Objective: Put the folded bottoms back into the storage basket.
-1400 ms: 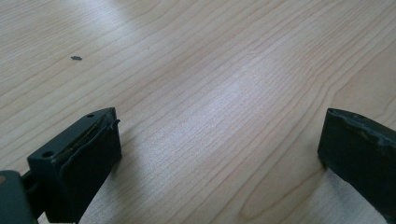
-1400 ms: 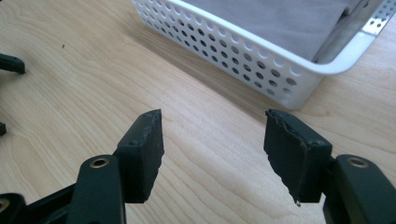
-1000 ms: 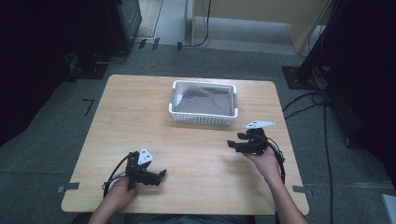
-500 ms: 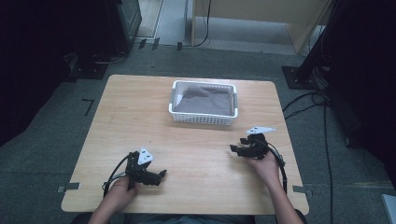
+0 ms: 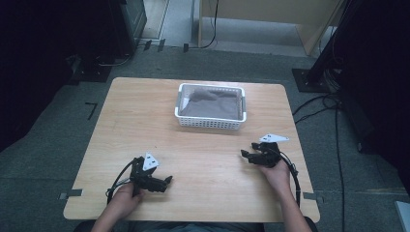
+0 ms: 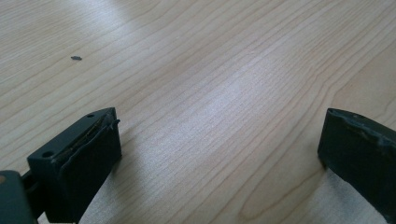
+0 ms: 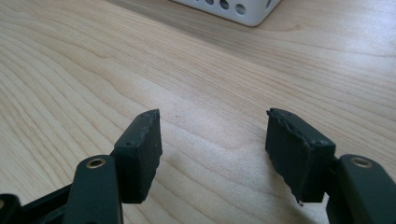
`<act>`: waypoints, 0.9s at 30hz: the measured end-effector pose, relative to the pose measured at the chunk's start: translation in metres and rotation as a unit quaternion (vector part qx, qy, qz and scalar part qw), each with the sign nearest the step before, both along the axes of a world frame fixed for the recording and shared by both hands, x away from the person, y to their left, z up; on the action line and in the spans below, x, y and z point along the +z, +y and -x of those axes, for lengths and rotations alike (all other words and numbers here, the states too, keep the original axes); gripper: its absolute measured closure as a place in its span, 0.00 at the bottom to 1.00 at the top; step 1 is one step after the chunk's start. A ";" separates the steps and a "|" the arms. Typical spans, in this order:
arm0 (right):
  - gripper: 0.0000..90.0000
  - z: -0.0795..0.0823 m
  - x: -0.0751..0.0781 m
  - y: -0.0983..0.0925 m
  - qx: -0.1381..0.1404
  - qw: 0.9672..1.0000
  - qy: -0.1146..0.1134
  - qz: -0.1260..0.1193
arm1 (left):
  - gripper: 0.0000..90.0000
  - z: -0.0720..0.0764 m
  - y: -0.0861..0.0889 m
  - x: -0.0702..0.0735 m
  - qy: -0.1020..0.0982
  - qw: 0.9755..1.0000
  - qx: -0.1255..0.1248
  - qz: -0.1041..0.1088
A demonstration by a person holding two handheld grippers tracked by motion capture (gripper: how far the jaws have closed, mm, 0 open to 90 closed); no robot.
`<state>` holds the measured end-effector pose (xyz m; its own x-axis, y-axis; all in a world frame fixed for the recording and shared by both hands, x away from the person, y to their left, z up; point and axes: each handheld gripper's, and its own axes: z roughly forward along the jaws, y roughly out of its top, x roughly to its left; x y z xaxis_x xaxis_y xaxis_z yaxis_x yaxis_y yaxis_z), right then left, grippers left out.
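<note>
2 grippers low over the near table [image 5: 145, 121], both gaping and empty: left gripper [image 5: 167, 181], right gripper [image 5: 245, 154]. Farther off, centre, basket [image 5: 211, 121] holding dark cloth [image 5: 210, 104]. Cloth likely soft, light, limp; pinch a raised fold.

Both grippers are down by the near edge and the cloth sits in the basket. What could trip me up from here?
1. The light white basket may slide or tip if one gripper tugs the dark cloth.
2. The left gripper's cable loops on the table and could drag.
</note>
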<state>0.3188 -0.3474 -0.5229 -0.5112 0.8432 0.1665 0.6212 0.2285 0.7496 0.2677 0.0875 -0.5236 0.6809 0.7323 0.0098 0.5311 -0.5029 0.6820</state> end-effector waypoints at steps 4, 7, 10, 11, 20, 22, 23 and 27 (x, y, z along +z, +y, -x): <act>0.39 0.000 -0.003 0.002 -0.002 0.999 -0.024 0.025 | 0.00 0.000 0.000 0.000 0.000 1.000 0.000 0.000; 0.38 -0.001 -0.003 0.003 -0.005 0.999 -0.026 0.034 | 0.00 0.000 0.000 0.000 0.000 1.000 0.000 0.000; 0.36 0.000 -0.003 0.006 -0.002 0.999 -0.029 0.045 | 0.00 0.000 0.000 0.000 -0.001 1.000 -0.001 -0.001; 0.36 0.000 -0.003 0.006 -0.001 0.998 -0.032 0.049 | 0.00 0.000 0.000 0.000 -0.001 1.000 -0.001 -0.001; 0.33 0.001 -0.003 0.010 0.003 0.998 -0.034 0.061 | 0.00 0.000 0.000 0.000 0.000 1.000 0.000 0.000; 0.33 0.001 -0.003 0.010 0.003 0.998 -0.034 0.061 | 0.00 0.000 0.000 0.000 0.000 1.000 0.000 0.000; 0.33 0.001 -0.003 0.010 0.003 0.998 -0.034 0.061 | 0.00 0.000 0.000 0.000 0.000 1.000 0.000 0.000; 0.31 0.001 -0.003 0.010 0.003 0.997 -0.034 0.062 | 0.00 0.000 0.000 0.000 0.000 1.000 0.000 0.001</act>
